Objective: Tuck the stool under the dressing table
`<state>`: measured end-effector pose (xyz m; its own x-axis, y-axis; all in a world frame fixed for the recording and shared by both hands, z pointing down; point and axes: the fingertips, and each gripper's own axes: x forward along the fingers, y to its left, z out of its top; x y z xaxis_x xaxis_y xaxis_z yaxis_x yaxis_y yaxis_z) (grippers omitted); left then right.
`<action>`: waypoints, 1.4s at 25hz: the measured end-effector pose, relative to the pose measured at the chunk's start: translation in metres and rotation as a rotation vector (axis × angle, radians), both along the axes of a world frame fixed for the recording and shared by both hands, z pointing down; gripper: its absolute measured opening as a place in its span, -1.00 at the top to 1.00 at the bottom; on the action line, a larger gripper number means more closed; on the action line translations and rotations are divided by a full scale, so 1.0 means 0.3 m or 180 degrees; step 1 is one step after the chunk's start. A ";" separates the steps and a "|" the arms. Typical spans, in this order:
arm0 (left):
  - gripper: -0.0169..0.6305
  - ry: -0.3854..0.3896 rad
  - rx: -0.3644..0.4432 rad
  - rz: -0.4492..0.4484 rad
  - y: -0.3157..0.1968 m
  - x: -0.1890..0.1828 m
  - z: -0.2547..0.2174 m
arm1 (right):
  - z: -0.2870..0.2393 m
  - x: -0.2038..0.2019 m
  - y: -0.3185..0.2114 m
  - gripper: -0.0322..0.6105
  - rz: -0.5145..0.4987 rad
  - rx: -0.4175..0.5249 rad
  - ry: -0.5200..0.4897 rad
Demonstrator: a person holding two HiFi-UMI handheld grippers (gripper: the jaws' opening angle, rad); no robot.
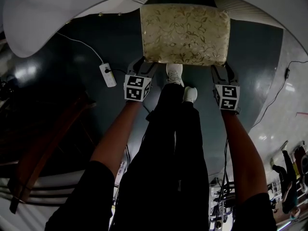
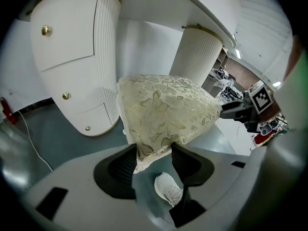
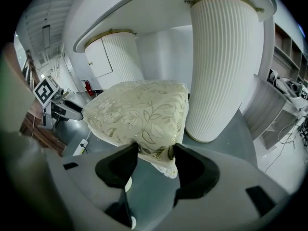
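Gripping the stool's [image 1: 185, 32] near corners, the left gripper [image 2: 153, 160] and right gripper [image 3: 155, 162] each have their jaws clenched on its gold-patterned cushion. It stands on the dark floor [image 1: 86, 105] just beyond the person's white shoes [image 1: 175, 73], its far edge at the dressing table's [image 1: 43, 18] rim, by the ribbed pedestals [image 3: 221, 66].

1. The stool [image 1: 185, 34] sat at upper centre, its gold cushion just below the white dressing table's [image 1: 43, 18] curved edge.
2. The left gripper [image 1: 143, 64] and right gripper [image 1: 220, 69] met its lower corners.
3. White shoes [image 1: 175, 73] stood between them on the dark floor [image 1: 252, 57].
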<state>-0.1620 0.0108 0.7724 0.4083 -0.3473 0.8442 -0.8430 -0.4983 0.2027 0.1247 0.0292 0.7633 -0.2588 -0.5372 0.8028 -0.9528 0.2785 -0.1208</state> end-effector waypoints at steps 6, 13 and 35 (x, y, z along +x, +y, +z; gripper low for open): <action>0.22 0.0049 0.0063 -0.0059 -0.083 0.003 0.004 | 0.005 0.003 -0.071 0.16 0.0039 0.0063 -0.0030; 0.22 0.0092 0.0131 -0.0060 -0.203 0.030 -0.006 | -0.011 0.033 -0.188 0.16 0.0160 0.0132 0.0017; 0.22 0.0040 0.0322 -0.0038 -0.380 0.039 -0.011 | -0.012 0.037 -0.325 0.16 0.0180 0.0381 -0.0132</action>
